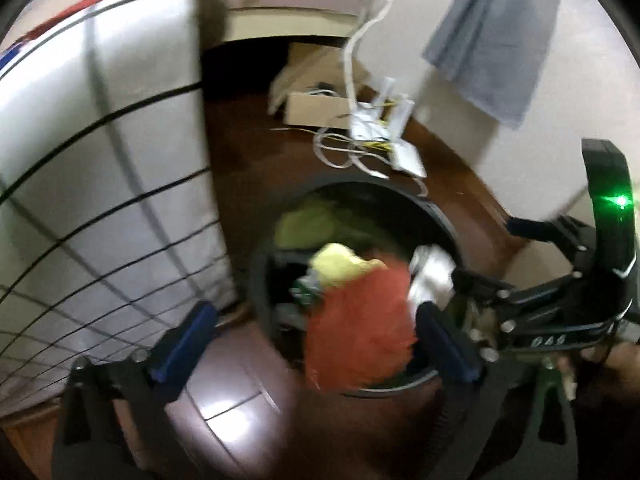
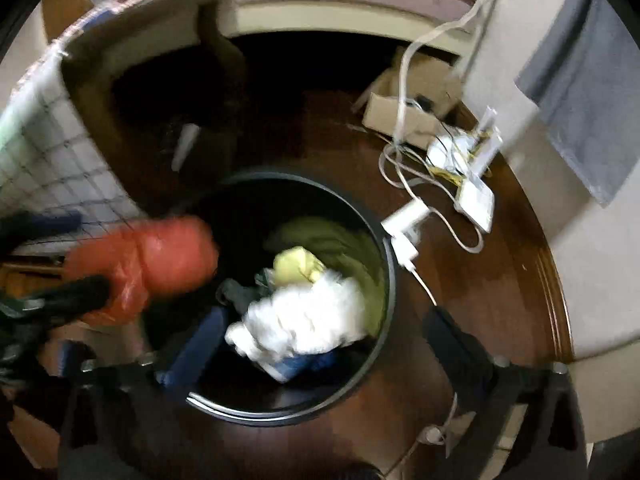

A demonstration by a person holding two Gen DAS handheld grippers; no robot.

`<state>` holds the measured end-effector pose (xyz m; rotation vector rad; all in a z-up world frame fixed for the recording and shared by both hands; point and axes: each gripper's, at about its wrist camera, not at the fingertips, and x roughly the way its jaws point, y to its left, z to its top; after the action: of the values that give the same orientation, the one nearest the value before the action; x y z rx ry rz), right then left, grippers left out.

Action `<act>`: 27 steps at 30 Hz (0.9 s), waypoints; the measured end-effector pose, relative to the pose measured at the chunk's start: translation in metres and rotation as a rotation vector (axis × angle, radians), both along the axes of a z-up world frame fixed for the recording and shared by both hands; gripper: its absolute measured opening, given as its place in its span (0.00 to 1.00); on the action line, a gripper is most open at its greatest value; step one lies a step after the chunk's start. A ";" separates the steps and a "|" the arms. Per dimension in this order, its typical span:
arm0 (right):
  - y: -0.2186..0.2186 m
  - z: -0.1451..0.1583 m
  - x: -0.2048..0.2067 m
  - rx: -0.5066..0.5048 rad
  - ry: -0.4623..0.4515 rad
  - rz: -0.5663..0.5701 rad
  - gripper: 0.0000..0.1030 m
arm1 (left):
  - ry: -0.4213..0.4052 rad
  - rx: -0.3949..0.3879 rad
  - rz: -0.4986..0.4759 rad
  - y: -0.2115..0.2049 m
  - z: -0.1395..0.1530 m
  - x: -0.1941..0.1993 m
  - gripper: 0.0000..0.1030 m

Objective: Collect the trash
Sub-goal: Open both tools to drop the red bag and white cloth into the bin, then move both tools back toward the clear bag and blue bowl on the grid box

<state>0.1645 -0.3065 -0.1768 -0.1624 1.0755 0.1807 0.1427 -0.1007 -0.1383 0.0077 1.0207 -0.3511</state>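
Crumpled orange plastic bag (image 1: 360,320), light, soft and slippery by its look, hangs blurred over the round black bin's rim (image 2: 390,280); best pinched at a bunched fold; white crumpled paper (image 2: 304,320) sits inside the bin; left gripper (image 1: 316,316) and right gripper (image 2: 324,340) both gape, grasping nothing.

A dark glossy wooden floor (image 2: 480,280) is seen across the lower frame. A bed with a checked sheet (image 1: 100,160) fills the left. A grey cloth (image 1: 492,40) is hung on the pale wall (image 2: 592,280), upper right.
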 end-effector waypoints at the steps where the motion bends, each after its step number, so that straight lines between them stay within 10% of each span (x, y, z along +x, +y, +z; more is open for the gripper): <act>1: -0.003 -0.001 0.000 -0.020 -0.004 -0.015 0.99 | 0.008 0.015 0.026 0.005 -0.003 0.000 0.99; 27: 0.015 0.049 -0.023 -0.047 -0.135 0.031 0.99 | -0.100 0.049 0.066 0.019 0.025 -0.020 0.99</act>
<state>0.1417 -0.2912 -0.1278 -0.2306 0.9439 0.1705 0.1229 -0.0819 -0.1134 0.0353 0.9277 -0.2625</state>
